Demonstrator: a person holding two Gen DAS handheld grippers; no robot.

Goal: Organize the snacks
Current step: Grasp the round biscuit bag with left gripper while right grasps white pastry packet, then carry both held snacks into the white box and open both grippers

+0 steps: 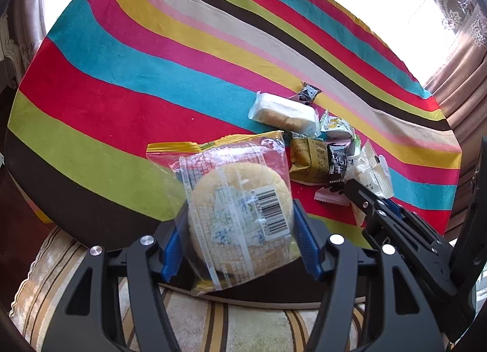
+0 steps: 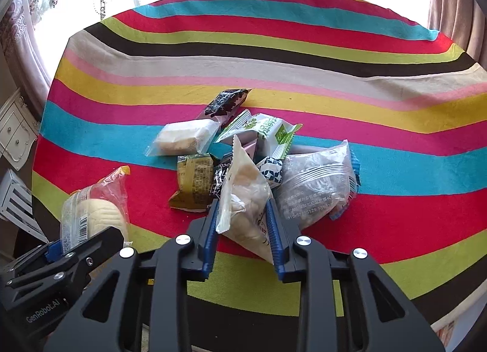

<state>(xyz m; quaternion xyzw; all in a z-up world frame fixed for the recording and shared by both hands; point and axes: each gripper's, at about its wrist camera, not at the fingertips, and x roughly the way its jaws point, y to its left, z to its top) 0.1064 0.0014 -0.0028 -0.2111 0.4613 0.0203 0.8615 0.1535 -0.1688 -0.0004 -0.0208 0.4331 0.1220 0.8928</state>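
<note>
My left gripper (image 1: pixel 239 219) is shut on a clear packet holding a round pale cake (image 1: pixel 225 193), barcode side facing me, held above the table's near edge. The same cake packet (image 2: pixel 97 212) and left gripper (image 2: pixel 79 242) show at the lower left of the right wrist view. My right gripper (image 2: pixel 242 209) is shut on a white packet of pale pieces (image 2: pixel 243 187) at the front of the snack pile. Behind it lie a clear-wrapped pastry (image 2: pixel 182 139), an olive-gold packet (image 2: pixel 194 181), a green-and-white packet (image 2: pixel 268 130), a black packet (image 2: pixel 225 102) and a large clear bag with blue edges (image 2: pixel 316 184).
The snacks lie on a round table under a striped cloth (image 2: pixel 334 57). Curtains and bright windows stand behind it. A white drawer cabinet (image 2: pixel 15 133) is at the left, and a patterned rug (image 1: pixel 213 321) lies below the table's near edge.
</note>
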